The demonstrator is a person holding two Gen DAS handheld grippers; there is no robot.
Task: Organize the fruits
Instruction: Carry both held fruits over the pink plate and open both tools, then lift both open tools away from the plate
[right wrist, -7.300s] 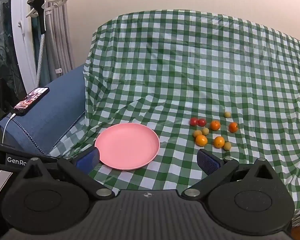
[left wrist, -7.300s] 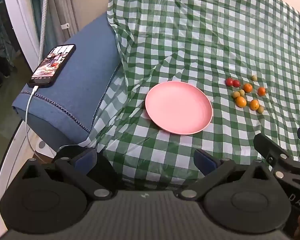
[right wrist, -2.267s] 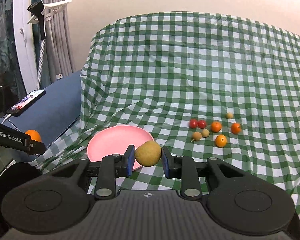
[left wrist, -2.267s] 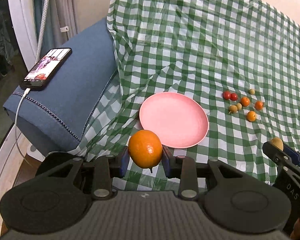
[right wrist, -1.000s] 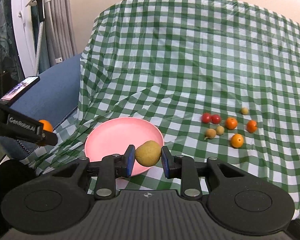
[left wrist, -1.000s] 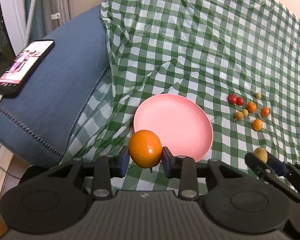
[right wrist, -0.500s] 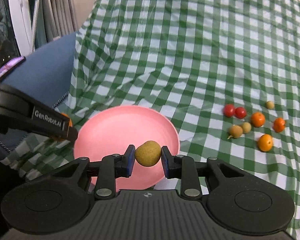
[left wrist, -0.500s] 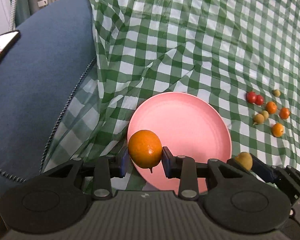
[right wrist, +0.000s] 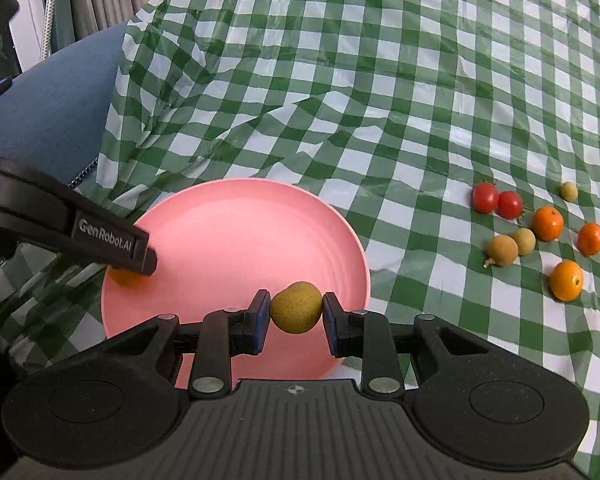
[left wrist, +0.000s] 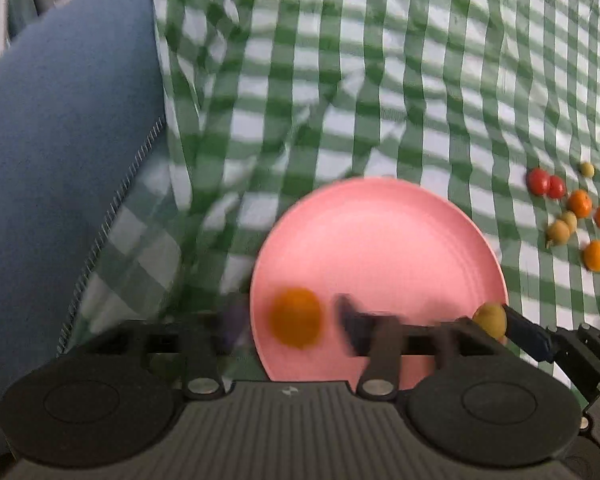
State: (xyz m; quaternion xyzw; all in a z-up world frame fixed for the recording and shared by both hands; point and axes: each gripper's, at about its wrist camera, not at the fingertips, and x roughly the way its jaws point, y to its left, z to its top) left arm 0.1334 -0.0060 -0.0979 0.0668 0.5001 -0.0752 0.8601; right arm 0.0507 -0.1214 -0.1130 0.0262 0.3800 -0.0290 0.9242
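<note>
A: Fruit is sitting in two places. The orange [left wrist: 296,317] is lying over the near left part of the pink plate [left wrist: 384,236], blurred, with the left tool [left wrist: 288,322] spread wide on either side of it; its jaws have just been opening and neither one is pressing on the orange.

B: And the right tool [right wrist: 293,316]?

A: It is hanging over the near edge of the plate with a small yellow-brown fruit [right wrist: 296,307] between its blue pads [right wrist: 260,320]. Its jaws have just been opening a little. The left pad is standing just apart from the fruit; on the right the gap is too thin for me to tell, so the tool is not clamping the fruit.

B: Where is the rest of the fruit lying?

A: On the green checked cloth [right wrist: 380,80], well to the right of the plate, in a loose cluster: two red tomatoes [right wrist: 497,201] touching each other, three small oranges [right wrist: 547,223], two tan fruits [right wrist: 502,251] side by side, and one pale little one [right wrist: 569,191] at the far edge.

B: Anything else around?

A: A blue cushion [left wrist: 60,160] is lying to the left, with the cloth draping over its edge. From the right wrist view one arm of the left tool, printed with white lettering, is reaching across the plate's left rim and hiding most of the orange.
</note>
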